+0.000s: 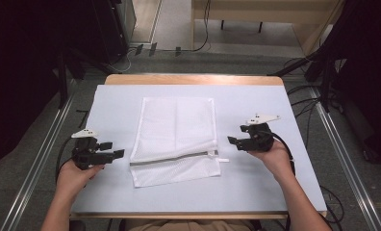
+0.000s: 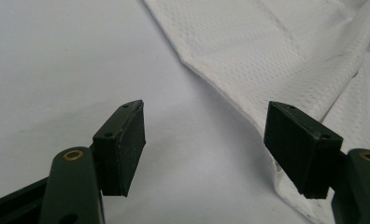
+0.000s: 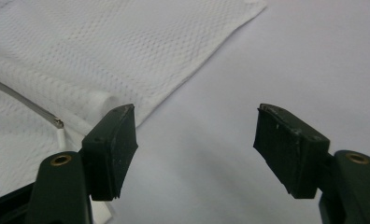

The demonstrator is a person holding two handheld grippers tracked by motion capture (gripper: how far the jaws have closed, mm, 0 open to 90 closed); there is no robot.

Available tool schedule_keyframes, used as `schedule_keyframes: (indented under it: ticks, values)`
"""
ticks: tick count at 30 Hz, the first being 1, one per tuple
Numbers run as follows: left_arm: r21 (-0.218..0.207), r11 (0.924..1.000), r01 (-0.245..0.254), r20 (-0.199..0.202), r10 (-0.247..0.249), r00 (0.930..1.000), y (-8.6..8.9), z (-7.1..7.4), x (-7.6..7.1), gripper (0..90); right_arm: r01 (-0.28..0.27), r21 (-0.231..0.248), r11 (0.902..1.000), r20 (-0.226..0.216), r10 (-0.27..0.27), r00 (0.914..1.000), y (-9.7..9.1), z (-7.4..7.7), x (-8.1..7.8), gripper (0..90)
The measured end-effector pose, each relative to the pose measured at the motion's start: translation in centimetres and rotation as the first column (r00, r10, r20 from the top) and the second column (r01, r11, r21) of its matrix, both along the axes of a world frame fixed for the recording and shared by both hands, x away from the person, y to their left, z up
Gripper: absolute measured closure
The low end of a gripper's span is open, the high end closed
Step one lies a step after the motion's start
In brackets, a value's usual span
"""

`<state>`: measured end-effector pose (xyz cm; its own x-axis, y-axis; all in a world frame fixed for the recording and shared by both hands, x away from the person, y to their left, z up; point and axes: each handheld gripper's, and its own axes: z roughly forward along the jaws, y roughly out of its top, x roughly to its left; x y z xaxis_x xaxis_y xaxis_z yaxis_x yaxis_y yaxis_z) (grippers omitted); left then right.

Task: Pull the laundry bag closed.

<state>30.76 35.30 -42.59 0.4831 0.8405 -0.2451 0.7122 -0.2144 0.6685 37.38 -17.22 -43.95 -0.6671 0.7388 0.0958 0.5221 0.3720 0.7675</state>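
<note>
Two hands show in the high view, left gripper (image 1: 115, 153) and right gripper (image 1: 233, 139) flanking one mesh bag (image 1: 175, 139) lying mid-table (image 1: 256, 192). Left gripper view: jaws apart, empty, bag edge ahead. Right gripper view: jaws apart, empty, one zipper (image 3: 22, 103) nearby.

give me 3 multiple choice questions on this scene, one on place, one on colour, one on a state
1. Where does the mesh bag lie?
A. between the two grippers
B. on the floor
C. at the far right corner of the table

2. What colour is the bag?
A. red
B. white
C. black

3. How stands the left gripper?
A. shut on the bag
B. shut on the zip
C. open, holding nothing

Answers:
1 A, the high view shows the bag mid-table with the left gripper on one side and the right gripper on the other.
2 B, its mesh is white in all views.
3 C, its pads stand wide apart with only bare table between them.
</note>
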Motion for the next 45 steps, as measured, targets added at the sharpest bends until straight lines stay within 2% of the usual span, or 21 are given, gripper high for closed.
schedule_keyframes:
  ticks: [8, 11, 14, 22, 30, 45]
  values:
    - [0.013, 0.9994, -0.032, 0.006, 0.032, 0.9995, 1.1, -0.4, 0.2, 29.2, 0.044, 0.000, 0.9990, 0.013, -0.044, 0.9989, -1.4, -0.1, 0.3, 30.0]
    - [0.001, 0.9989, -0.048, 0.003, 0.048, 0.9989, 1.5, -0.5, 0.3, 29.2, 0.060, 0.005, 0.9982, 0.011, -0.060, 0.9981, -1.9, -0.2, 0.4, 30.0]
    - [0.008, 0.9988, -0.049, 0.003, 0.049, 0.9988, 1.6, -0.5, 0.4, 29.2, 0.074, -0.005, 0.9973, 0.009, -0.074, 0.9972, -2.0, -0.6, 0.6, 29.4]
    - [0.011, 0.9988, -0.048, -0.005, 0.048, 0.9988, 1.4, -0.7, 0.5, 29.1, 0.057, -0.044, 0.9974, -0.008, -0.057, 0.9983, -1.4, -1.3, 0.7, 25.7]
    - [0.015, 0.9985, -0.053, -0.010, 0.053, 0.9985, 1.3, -0.8, 0.5, 29.1, 0.040, -0.045, 0.9982, -0.022, -0.041, 0.9989, -1.4, -1.4, 0.7, 23.6]
    - [0.021, 0.9988, -0.045, -0.032, 0.046, 0.9985, 1.1, -1.0, 0.6, 27.6, 0.046, -0.048, 0.9978, -0.039, -0.048, 0.9981, -1.5, -1.5, 0.8, 23.6]
